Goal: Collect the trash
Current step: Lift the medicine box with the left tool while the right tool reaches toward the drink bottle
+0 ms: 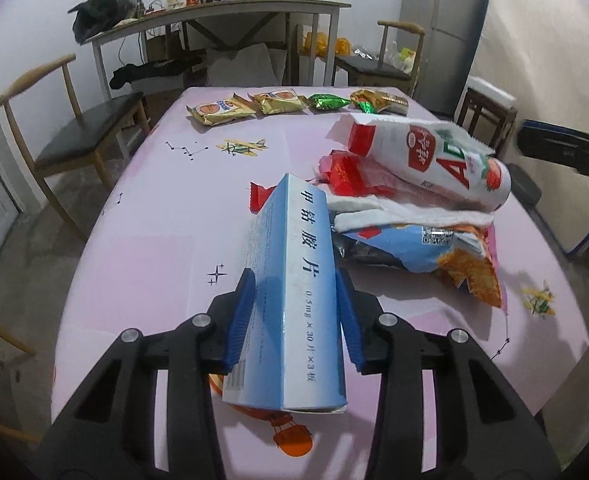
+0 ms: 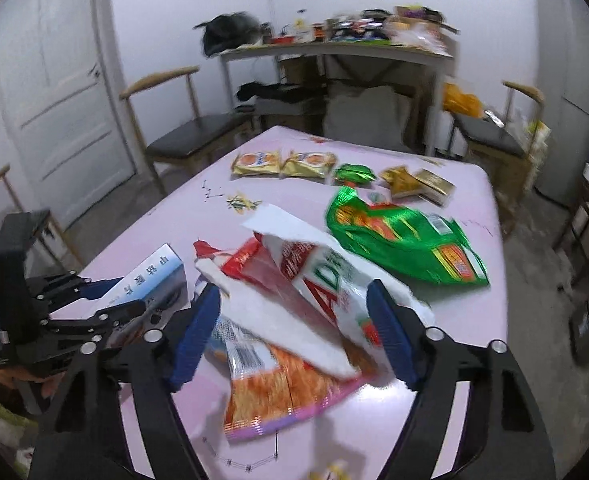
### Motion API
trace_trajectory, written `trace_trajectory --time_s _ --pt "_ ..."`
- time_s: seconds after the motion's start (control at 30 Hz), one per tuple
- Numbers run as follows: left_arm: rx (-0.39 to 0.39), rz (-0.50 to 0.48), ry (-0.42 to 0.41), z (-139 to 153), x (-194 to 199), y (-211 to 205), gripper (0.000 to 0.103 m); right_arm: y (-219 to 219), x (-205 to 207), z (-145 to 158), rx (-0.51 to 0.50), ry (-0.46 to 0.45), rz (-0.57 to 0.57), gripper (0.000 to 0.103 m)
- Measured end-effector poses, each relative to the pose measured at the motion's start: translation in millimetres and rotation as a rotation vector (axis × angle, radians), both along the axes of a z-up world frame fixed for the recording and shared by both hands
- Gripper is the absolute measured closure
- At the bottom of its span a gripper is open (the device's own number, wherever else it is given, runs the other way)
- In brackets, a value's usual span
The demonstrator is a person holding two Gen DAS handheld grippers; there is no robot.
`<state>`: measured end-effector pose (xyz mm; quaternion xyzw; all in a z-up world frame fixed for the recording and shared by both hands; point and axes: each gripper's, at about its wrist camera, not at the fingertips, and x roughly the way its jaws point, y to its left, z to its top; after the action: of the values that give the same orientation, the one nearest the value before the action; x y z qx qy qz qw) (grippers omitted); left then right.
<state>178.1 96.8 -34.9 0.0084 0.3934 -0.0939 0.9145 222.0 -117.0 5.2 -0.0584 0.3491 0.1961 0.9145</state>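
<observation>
My left gripper (image 1: 294, 280) is shut on a blue and white medicine box (image 1: 302, 240), its blue pads pressed on the box's two long sides just above the pink table (image 1: 154, 240). To its right is a trash pile: a white "AD" bag (image 1: 446, 156), a red wrapper (image 1: 350, 172), a white tissue (image 1: 406, 212) and an orange chip bag (image 1: 474, 276). My right gripper (image 2: 294, 290) stands open astride this pile, with the white "AD" bag (image 2: 326, 276), tissue (image 2: 294, 328) and orange chip bag (image 2: 278, 392) between its pads. The box (image 2: 150, 280) shows at left.
A green foil bag (image 2: 406, 240) lies beyond the pile. Several small snack packets (image 1: 222, 110) line the table's far edge. Wooden chairs (image 1: 82, 140) stand around the table, a cluttered side table (image 1: 222, 12) against the back wall, a door (image 2: 54, 92) at left.
</observation>
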Motion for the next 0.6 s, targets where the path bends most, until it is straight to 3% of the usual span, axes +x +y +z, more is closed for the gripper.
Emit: trace_trajectory --time_s 0.1,0.33,0.47,0.6 --pt "-0.03 0.005 0.004 0.1 1.2 5.8 0.066 24.8 24.1 -4.4 -0.074 -0.002 0.075 0.041" --pt "-0.065 0.008 0.008 -0.5 1.4 14.0 0.066 64.5 55.5 -19.8 -0.265 -0.031 0.186 0.043" --pt "-0.075 0.01 0.008 -1.0 1.6 17.5 0.066 76.6 69.0 -26.6 -0.343 -0.031 0.19 0.054" --pt "-0.085 0.011 0.007 -0.8 2.4 19.4 0.066 78.6 82.5 -34.1 -0.356 0.013 0.175 0.073"
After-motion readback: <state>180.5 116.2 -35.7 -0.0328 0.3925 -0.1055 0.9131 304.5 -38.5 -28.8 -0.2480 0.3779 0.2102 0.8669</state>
